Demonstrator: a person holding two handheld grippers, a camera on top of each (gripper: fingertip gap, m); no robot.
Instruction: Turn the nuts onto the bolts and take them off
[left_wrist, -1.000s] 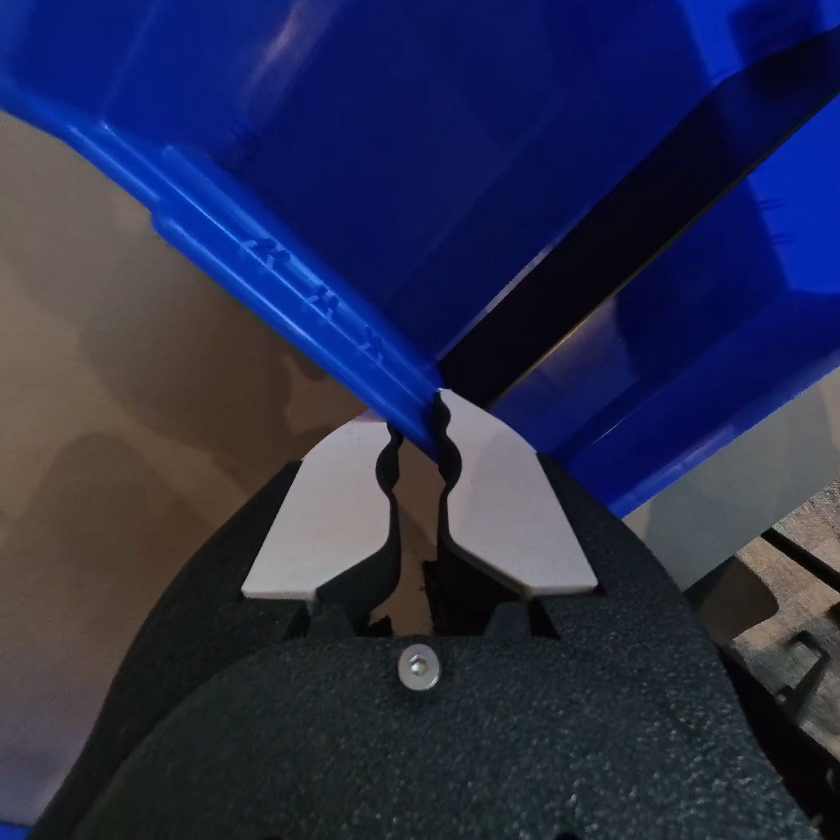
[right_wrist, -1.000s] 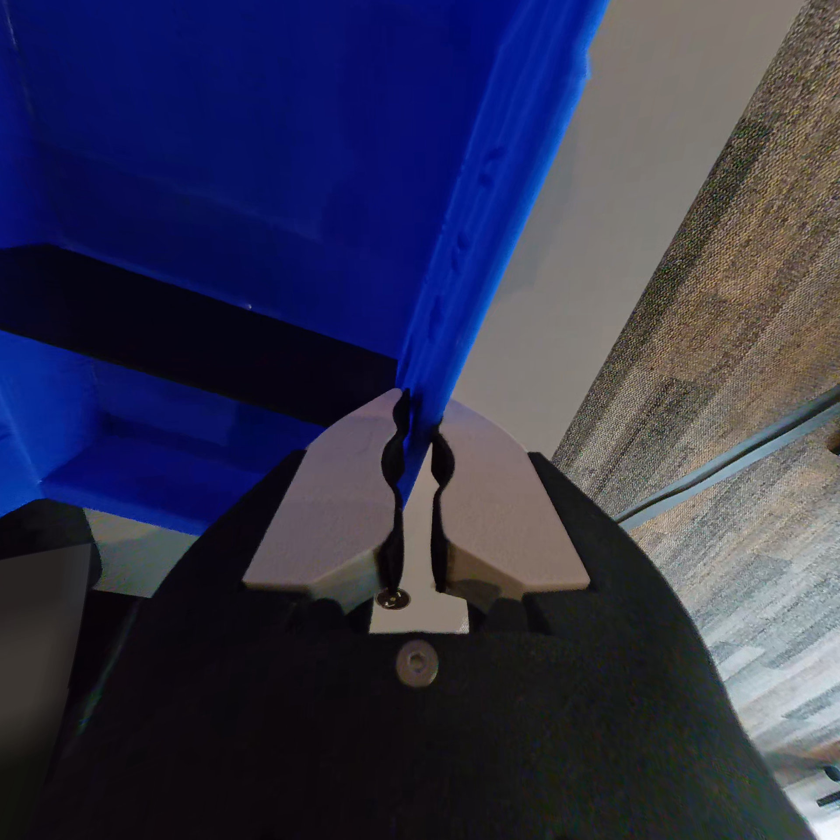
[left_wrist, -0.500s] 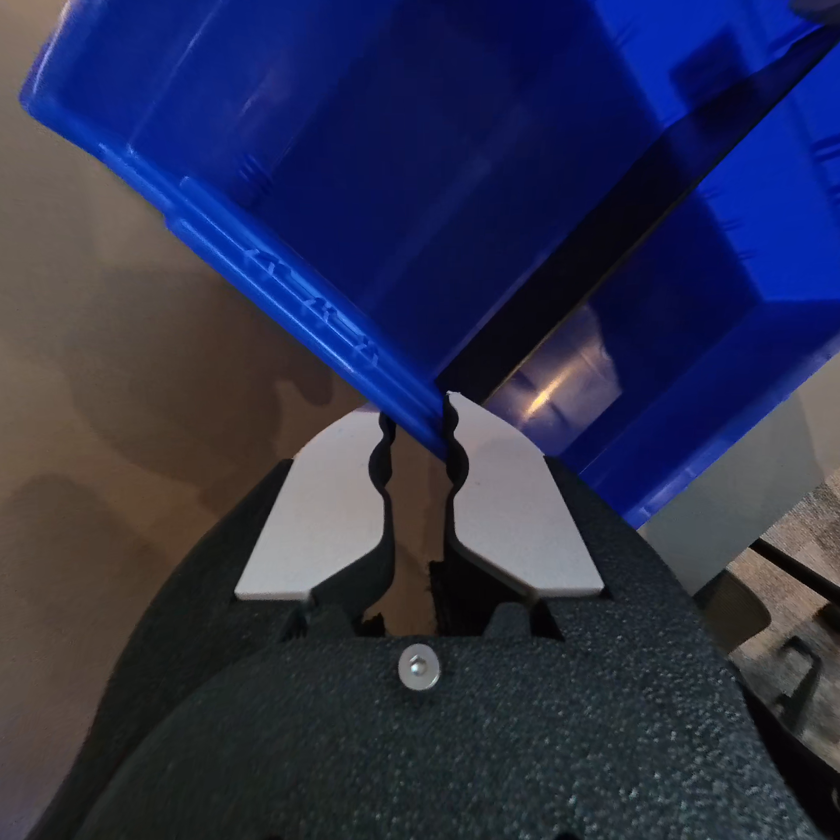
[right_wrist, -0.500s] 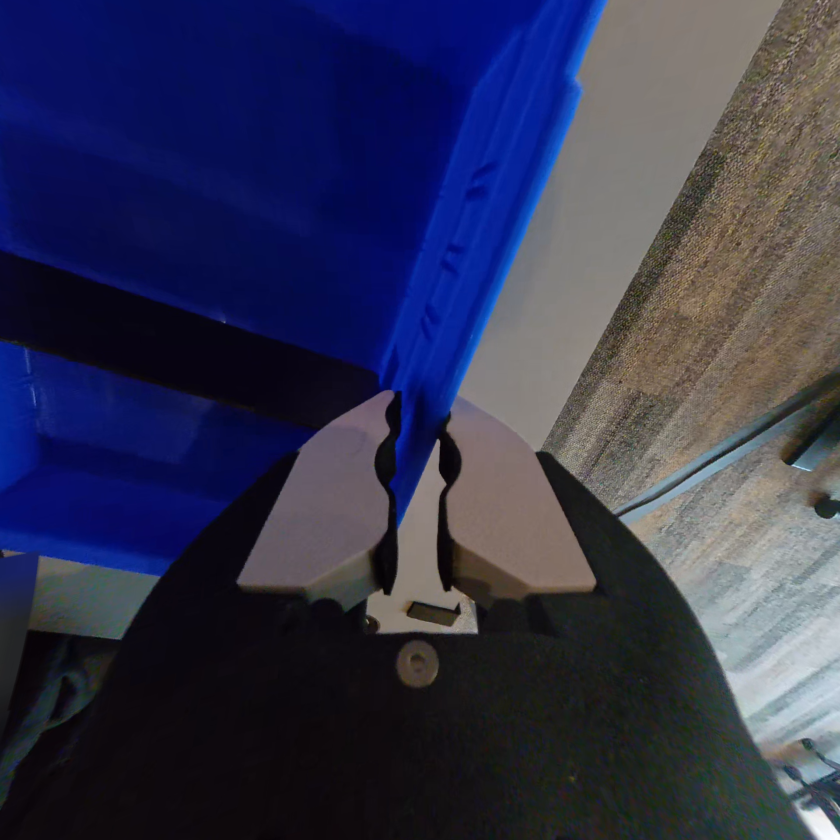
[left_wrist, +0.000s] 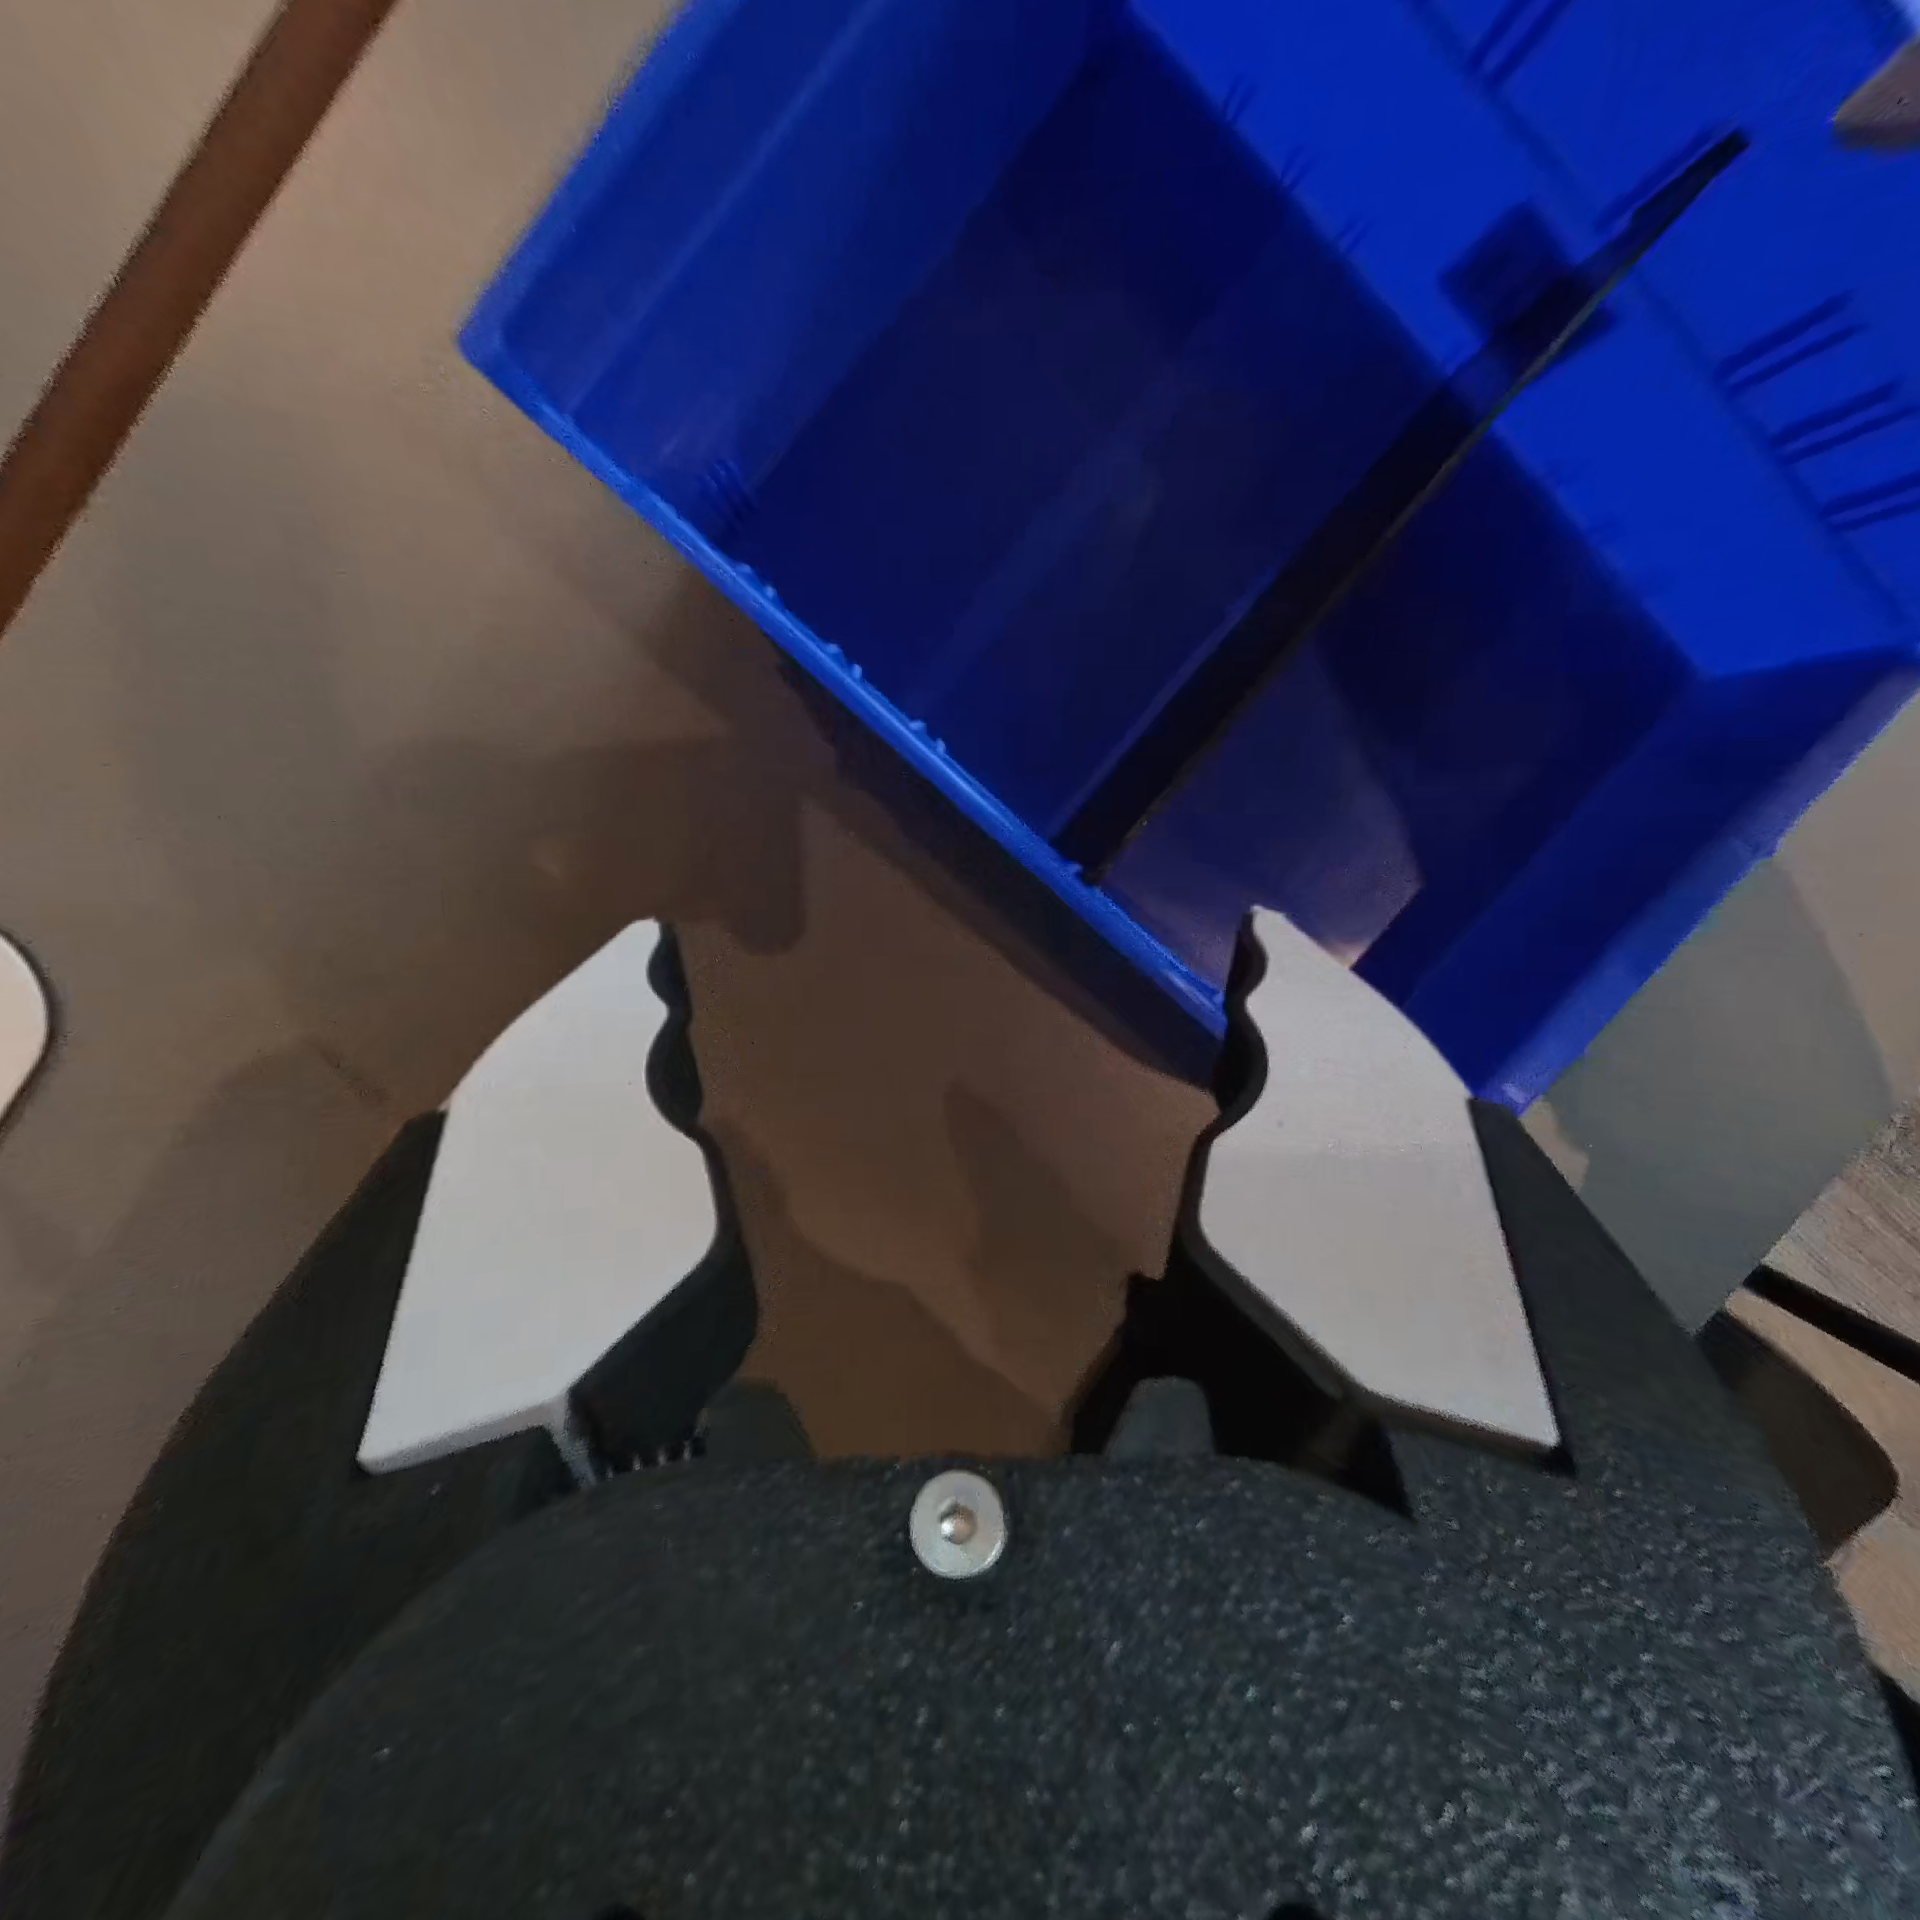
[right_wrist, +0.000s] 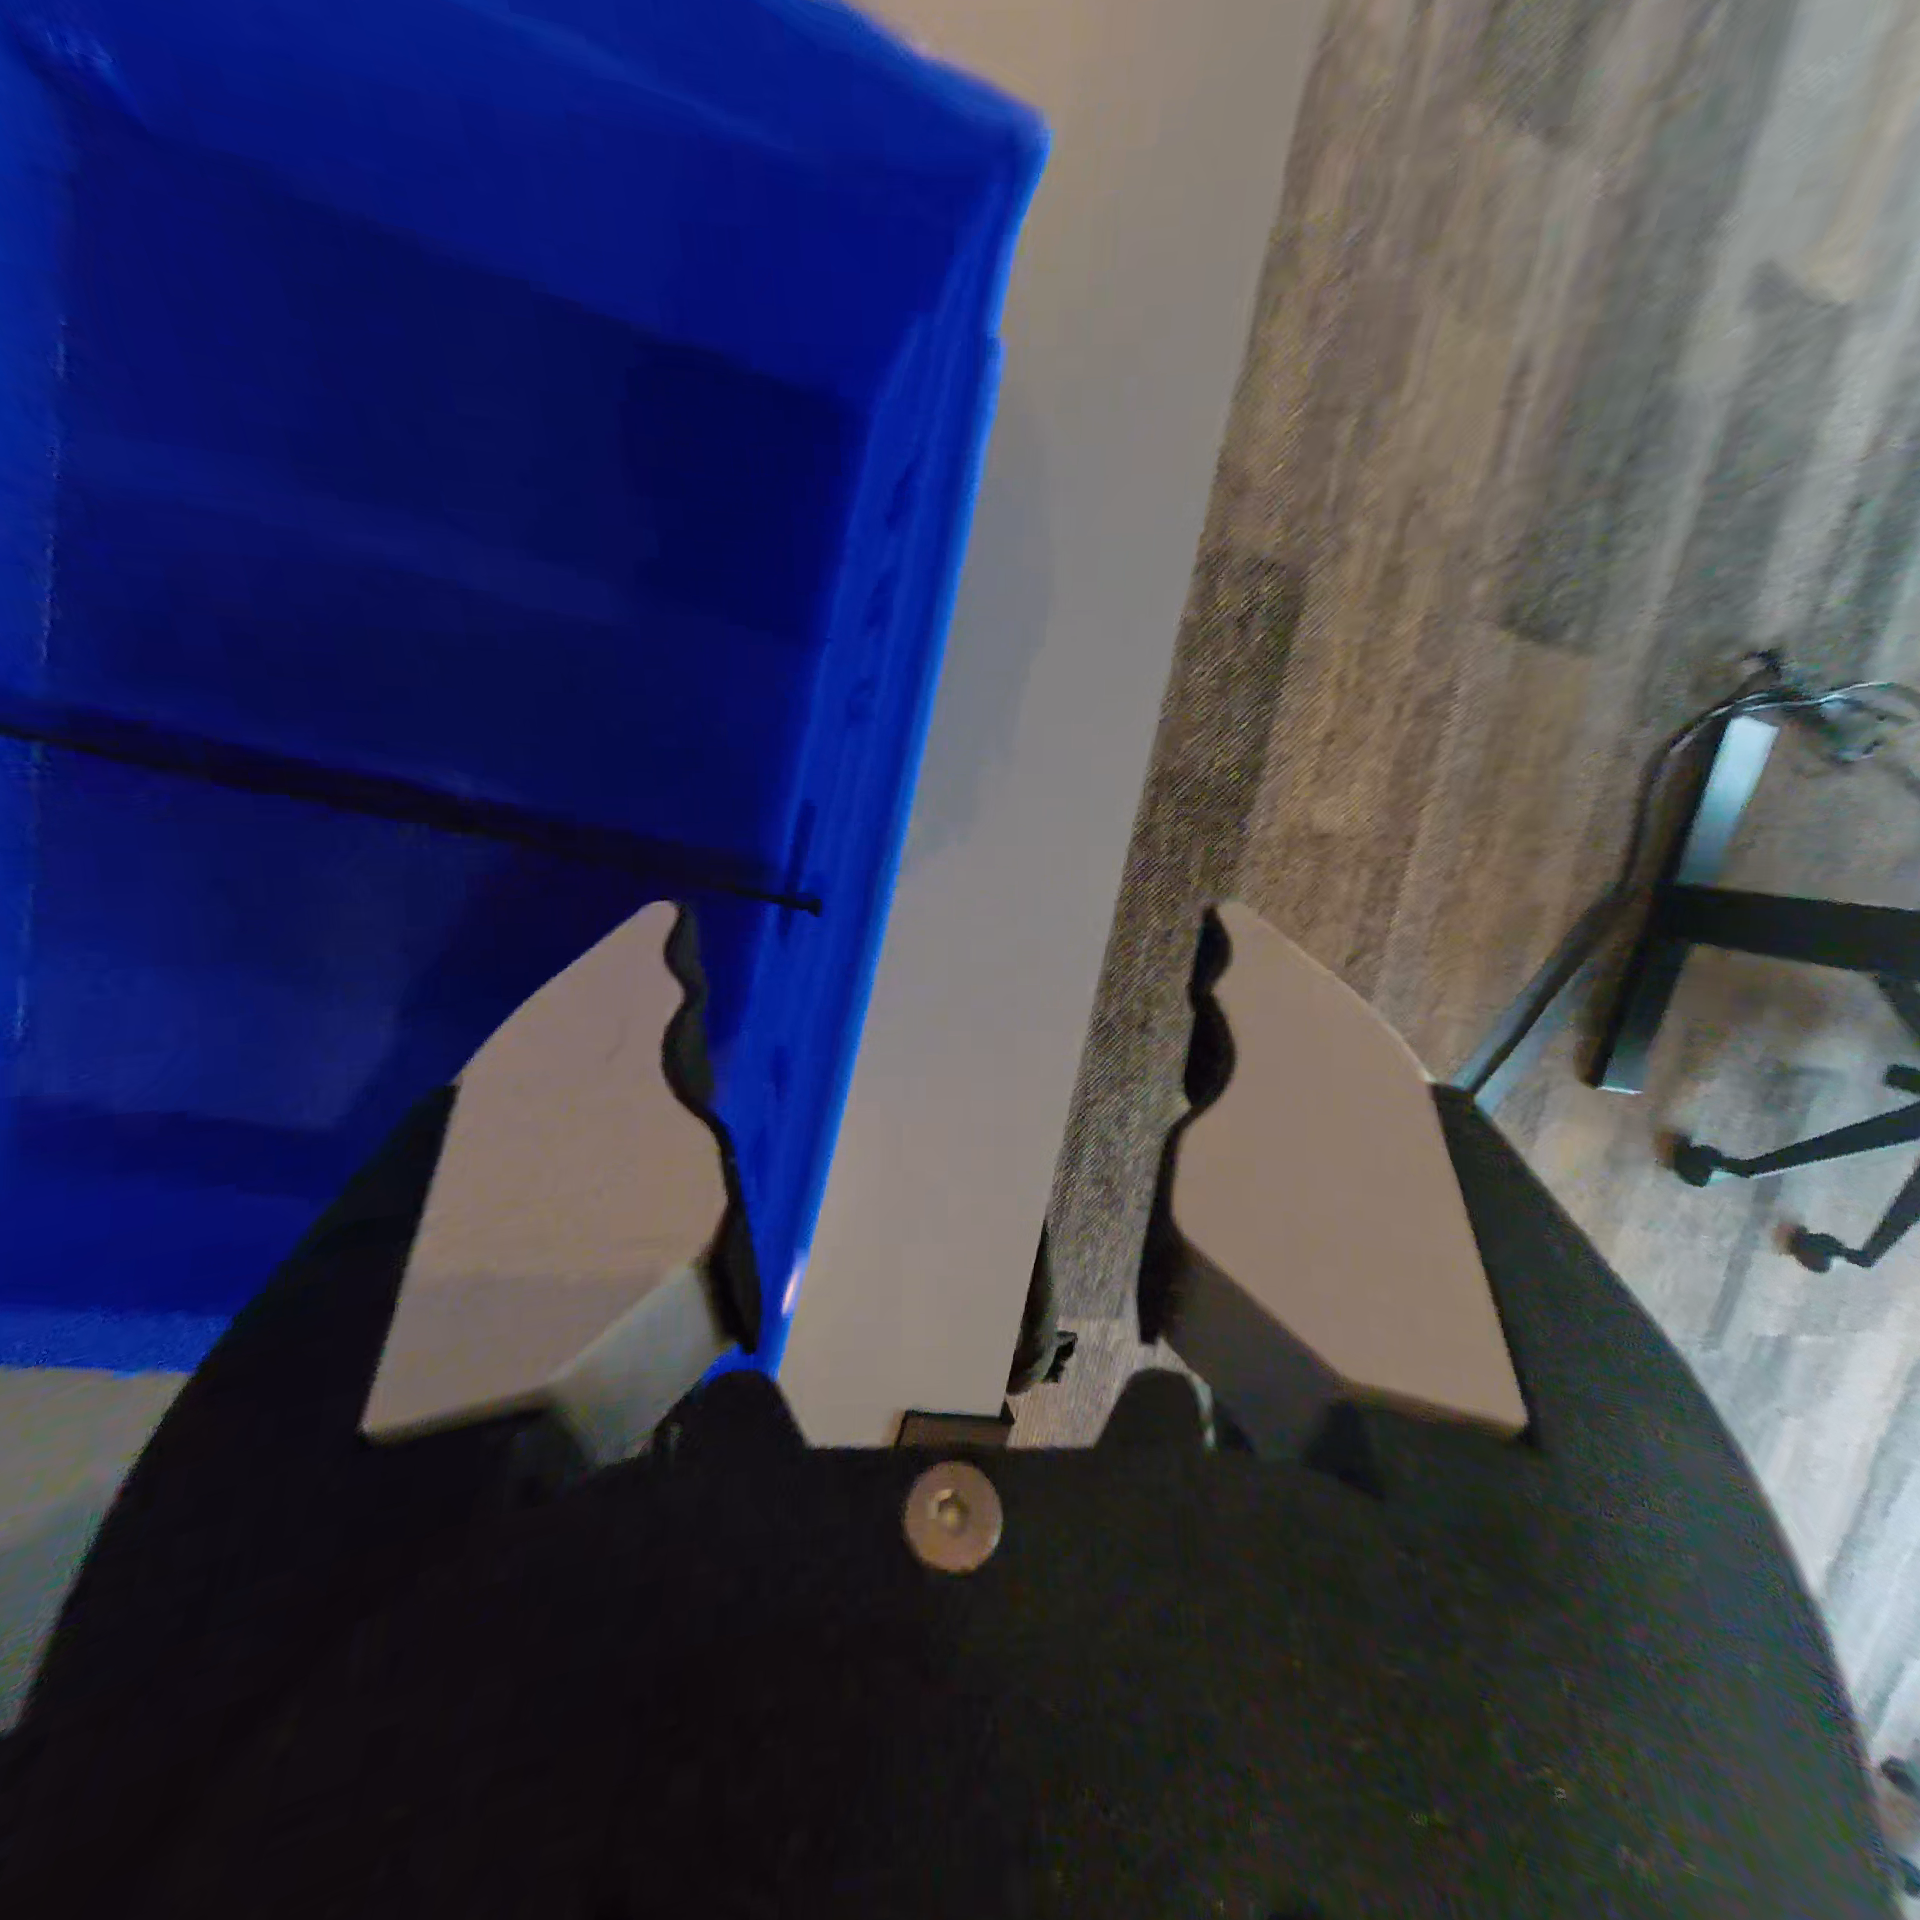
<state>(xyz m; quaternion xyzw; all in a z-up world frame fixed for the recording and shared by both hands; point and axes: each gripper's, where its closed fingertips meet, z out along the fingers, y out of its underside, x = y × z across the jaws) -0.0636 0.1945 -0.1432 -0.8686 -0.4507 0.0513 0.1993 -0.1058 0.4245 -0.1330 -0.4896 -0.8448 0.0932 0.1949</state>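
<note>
Bin (left_wrist: 1091, 436) sat empty on bench (left_wrist: 312, 727); left tool (left_wrist: 951, 997) and right tool (right_wrist: 940, 987) both gaped, holding nothing. Nuts, bolts unseen; progress unclear.

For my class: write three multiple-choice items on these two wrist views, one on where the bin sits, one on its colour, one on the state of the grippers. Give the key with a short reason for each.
1. In the right wrist view, where does the bin lie relative to the right gripper?
A. to its left
B. to its right
C. directly beneath it

2. What colour is the bin?
A. red
B. blue
C. green

3. How do the left gripper and the right gripper stand?
A. both shut on the bin's rim
B. one open, one shut
C. both open, gripping nothing

Key: 1 A, the bin fills the left of that view, with the table and carpet to the right. 2 B, its walls and rim are bright blue in both views. 3 C, each pair of jaws is spread wide with a clear gap between them.
</note>
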